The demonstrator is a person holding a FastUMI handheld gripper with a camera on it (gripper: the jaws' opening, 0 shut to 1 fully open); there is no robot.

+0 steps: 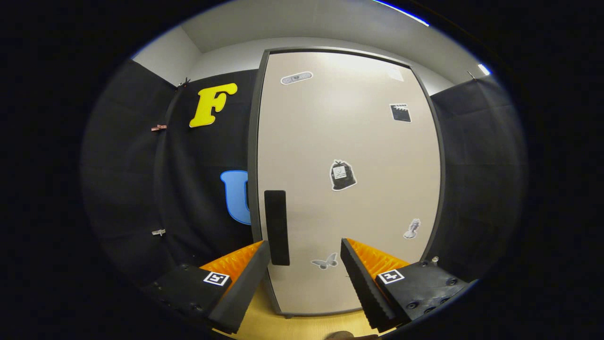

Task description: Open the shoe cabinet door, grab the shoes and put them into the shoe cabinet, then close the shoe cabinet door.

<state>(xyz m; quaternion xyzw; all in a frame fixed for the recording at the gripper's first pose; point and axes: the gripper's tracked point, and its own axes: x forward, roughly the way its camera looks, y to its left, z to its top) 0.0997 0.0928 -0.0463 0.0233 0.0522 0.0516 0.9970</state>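
A: Cabinet status?
B: Shoe cabinet door (pixel 347 141) shut, straight ahead of the claw (pixel 306 252). Smooth matte beige panel, rounded corners, dark grey frame. Tall flat black rectangular handle (pixel 276 226) near the left edge.
A: Claw?
B: Released, fingers spread wide, gripping nothing; ribbed pads (pixel 373 259) facing inward. Handle tip just beside the left finger.
A: Labels?
B: Stickers only: butterfly (pixel 325 261), black bag (pixel 342 175), clapperboard (pixel 400 113). No legible text. Pale wood floor (pixel 302 326) below.
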